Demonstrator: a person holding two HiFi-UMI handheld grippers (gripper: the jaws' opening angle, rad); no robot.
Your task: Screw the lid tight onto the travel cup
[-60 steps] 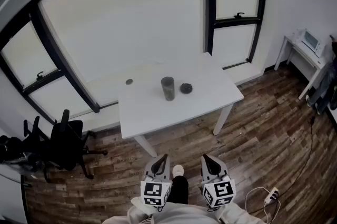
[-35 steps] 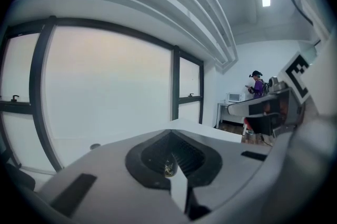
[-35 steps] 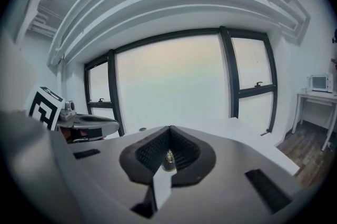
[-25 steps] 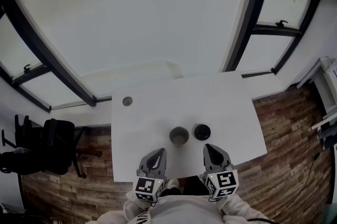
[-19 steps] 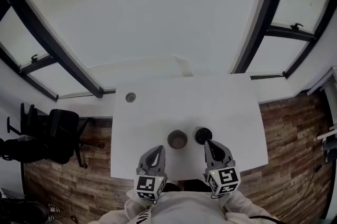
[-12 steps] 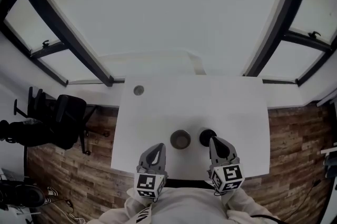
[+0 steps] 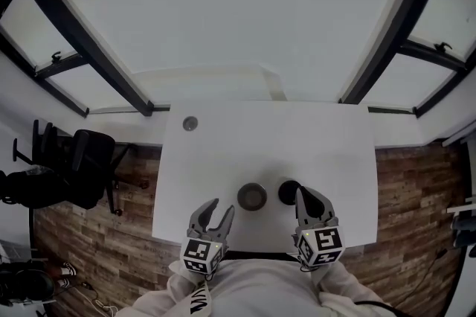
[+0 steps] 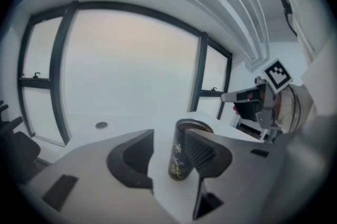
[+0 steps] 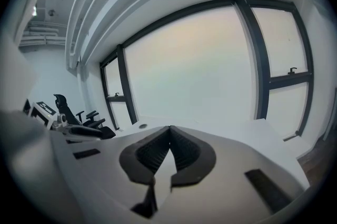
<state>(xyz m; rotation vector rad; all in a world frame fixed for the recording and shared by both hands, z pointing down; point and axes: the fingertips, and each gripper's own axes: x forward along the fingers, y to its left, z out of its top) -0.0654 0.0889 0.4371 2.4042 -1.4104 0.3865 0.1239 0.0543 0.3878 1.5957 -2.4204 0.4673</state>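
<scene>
step: cup (image 7: 252, 196) not yet gripped, lid (image 7: 285, 191) off
left claw (image 7: 223, 205): just been opening, nothing between
right claw (image 7: 301, 193): closed, empty
next: cup to be gripped first

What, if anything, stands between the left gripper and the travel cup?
Nothing visible. The left gripper's empty fingers have just been opening; only bare white table separates them from the dark cylindrical travel cup.
</scene>
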